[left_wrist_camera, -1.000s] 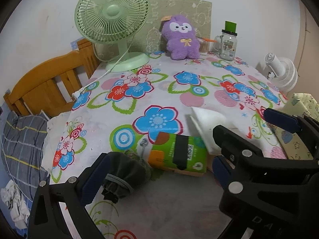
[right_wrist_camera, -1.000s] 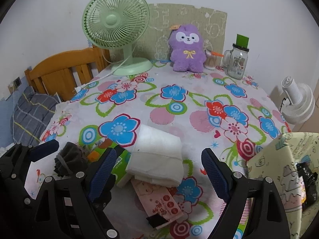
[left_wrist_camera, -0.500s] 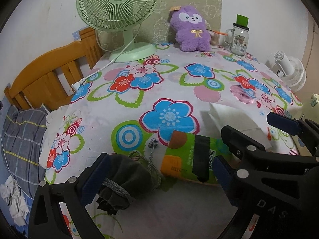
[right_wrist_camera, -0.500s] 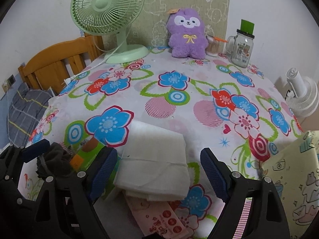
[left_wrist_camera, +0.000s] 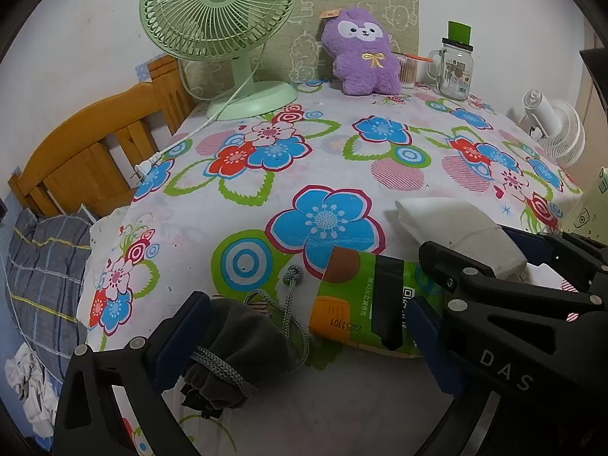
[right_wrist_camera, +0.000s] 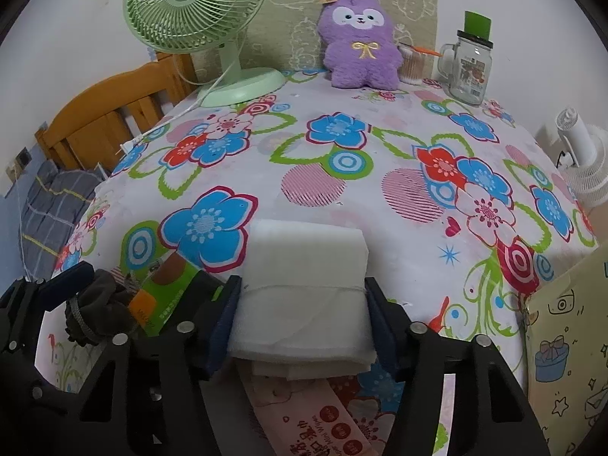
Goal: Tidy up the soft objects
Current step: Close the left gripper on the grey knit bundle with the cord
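White folded wipes [right_wrist_camera: 304,288] sit pinched in the right gripper [right_wrist_camera: 304,323], whose jaws have just been closing; green tissue pack [left_wrist_camera: 364,304] and grey drawstring pouch [left_wrist_camera: 243,345] crowd the open-jawed left gripper [left_wrist_camera: 300,342].

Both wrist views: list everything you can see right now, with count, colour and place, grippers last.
White soft pad: one, front of table, between right pads.
Drawstring pouch: one, dark grey, front left.
Green packet: one, green-orange, beside pouch.
Pink wipes pack: one, under pad.
Plush toy: one, purple, table's far edge.
Desk fan: one, green, back left.
Glass jar: one, clear, back right.
White fan: one, off table right.
Tablecloth: floral.
Left gripper: open around pouch.
Right gripper: just closed, pressing pad.
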The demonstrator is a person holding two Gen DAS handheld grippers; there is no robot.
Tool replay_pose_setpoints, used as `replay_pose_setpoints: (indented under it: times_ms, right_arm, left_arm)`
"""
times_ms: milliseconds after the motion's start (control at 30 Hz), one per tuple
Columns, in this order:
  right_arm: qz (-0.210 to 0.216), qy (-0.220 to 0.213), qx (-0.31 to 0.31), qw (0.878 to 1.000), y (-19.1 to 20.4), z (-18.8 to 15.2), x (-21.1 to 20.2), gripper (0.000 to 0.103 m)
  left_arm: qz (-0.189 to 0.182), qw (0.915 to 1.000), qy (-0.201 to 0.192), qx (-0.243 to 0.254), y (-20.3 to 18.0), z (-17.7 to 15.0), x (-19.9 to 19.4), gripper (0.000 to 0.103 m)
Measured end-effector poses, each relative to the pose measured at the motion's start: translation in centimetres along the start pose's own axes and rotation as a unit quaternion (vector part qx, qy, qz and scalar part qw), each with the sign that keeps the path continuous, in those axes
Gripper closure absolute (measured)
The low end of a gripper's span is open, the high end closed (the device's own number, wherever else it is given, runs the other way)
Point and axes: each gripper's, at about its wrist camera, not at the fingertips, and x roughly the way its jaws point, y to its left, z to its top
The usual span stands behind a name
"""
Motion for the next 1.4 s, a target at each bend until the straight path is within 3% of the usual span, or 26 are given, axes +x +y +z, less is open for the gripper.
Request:
replay_pose_setpoints:
  times_ms: [267, 433, 533, 900, 1033, 1300, 1400]
  right_arm:
    - [-0.008, -0.004, -0.026, 1.000, 0.7, -0.1, -0.6, 0.054]
    - [-0.006, -0.010, -0.022, 1.000, 0.7, -0.3, -1.4, 0.056]
    - [-0.004, -0.014, -0.021, 1.000, 0.8, -0.5, -2.1, 0.056]
    - [0.003, -0.022, -0.023, 0.999, 1.1, -2.0, -4.2, 0.056]
    - [0.006, -0.022, -0.022, 0.999, 1.1, -2.8, -4.9, 0.056]
    - [0.011, -0.029, -0.020, 0.999, 1.0, -3.8, -6.4, 0.055]
    - [0.012, -0.032, -0.021, 0.999, 0.9, -4.1, -6.9, 0.055]
  left_arm:
    - [-0.001, 0.9999, 0.000, -0.011, 0.4, -0.6, -0.6, 0.000]
    - [0.002, 0.9998, 0.000, -0.019, 0.8, -1.3, -1.0, 0.001]
    - [-0.002, 0.9999, -0.004, -0.016, 0.7, -1.9, -1.5, 0.006]
    - [0.009, 0.9997, -0.020, -0.011, -0.4, -3.3, -3.6, 0.065]
    - [0.003, 0.9995, -0.023, -0.022, -0.5, -3.8, -4.2, 0.069]
    - [-0.016, 0.9990, -0.020, -0.037, -1.1, -4.2, -5.3, 0.094]
    - [-0.023, 0.9988, -0.022, -0.037, -1.5, -4.3, -5.8, 0.097]
